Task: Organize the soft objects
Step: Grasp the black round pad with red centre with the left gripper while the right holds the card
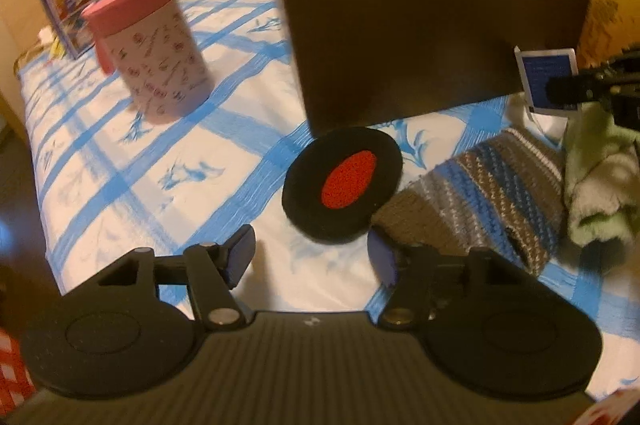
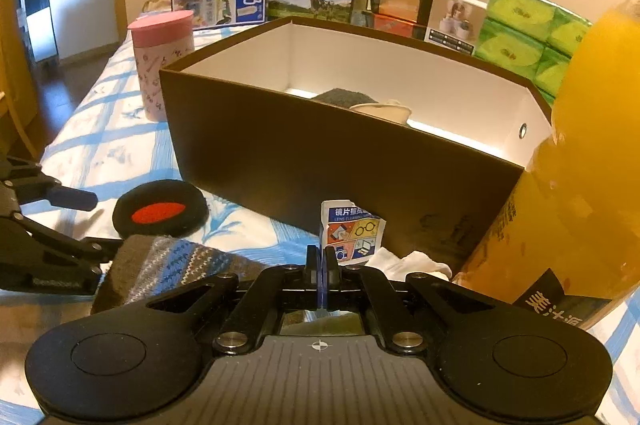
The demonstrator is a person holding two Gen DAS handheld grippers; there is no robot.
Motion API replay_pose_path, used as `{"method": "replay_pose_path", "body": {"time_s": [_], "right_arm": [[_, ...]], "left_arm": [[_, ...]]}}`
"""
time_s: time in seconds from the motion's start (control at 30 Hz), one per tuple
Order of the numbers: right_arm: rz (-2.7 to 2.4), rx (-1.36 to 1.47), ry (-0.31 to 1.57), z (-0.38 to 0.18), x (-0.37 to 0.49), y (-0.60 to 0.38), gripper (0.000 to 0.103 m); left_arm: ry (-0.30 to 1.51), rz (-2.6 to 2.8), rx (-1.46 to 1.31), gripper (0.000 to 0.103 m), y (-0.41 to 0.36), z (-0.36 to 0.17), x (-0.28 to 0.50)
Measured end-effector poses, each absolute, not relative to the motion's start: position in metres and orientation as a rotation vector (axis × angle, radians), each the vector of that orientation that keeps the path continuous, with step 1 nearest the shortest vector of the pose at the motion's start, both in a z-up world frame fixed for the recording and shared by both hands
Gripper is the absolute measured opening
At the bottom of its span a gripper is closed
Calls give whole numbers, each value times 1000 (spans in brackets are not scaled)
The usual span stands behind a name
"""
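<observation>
Left gripper (image 1: 312, 257) spread, angled down over black pad (image 1: 344, 185).

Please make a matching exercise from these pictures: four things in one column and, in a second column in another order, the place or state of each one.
Things
1. black pad with red centre
2. pink canister
3. striped knitted cloth
4. right gripper

Places or states
A. stands upright, left of the brown box
B. jaws shut
C. lies flat just ahead of the open left gripper
D. lies to the right of the pad

Pairs: 1-C, 2-A, 3-D, 4-B
</observation>
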State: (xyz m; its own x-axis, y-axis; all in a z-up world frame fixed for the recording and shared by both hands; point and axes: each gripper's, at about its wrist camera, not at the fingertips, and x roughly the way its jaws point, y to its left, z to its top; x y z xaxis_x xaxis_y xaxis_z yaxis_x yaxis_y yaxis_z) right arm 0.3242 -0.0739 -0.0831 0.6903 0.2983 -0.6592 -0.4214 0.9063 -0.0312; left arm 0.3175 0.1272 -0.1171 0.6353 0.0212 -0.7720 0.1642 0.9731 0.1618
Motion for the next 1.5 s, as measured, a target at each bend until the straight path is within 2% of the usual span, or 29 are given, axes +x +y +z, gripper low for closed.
{"method": "replay_pose_path", "body": {"time_s": [0.07,0.43,0.47,0.53,0.87,0.97,1.07,1.17,1.27,1.37,1.43,1.5], "right_arm": [[405,-174,707,-84,325,-75,0],[402,-36,762,-90,333,-87,0],[401,-27,766,-90,334,-88,0],[399,-15,774,-91,334,-91,0],[437,23,774,-83,321,-97,0],[455,27,775,-82,314,-96,0],[467,19,774,-81,308,-93,0],[467,22,777,-81,309,-92,0],[471,23,776,-80,309,-92,0],[475,22,773,-79,308,-92,0],[477,21,772,-79,307,-92,0],[479,21,771,-78,307,-92,0]], "left_arm": [[877,-93,242,68,128,-119,322],[851,-223,247,71,136,-127,344],[853,-226,236,69,137,-126,344],[850,-256,210,50,137,-126,341],[875,-32,126,49,138,-118,299],[902,44,79,51,145,-113,282],[914,44,66,61,150,-109,278],[920,42,97,76,151,-109,285],[927,22,126,79,149,-112,293],[934,1,136,75,147,-118,302],[932,-19,121,63,146,-120,305],[924,-20,101,61,146,-118,305]]}}
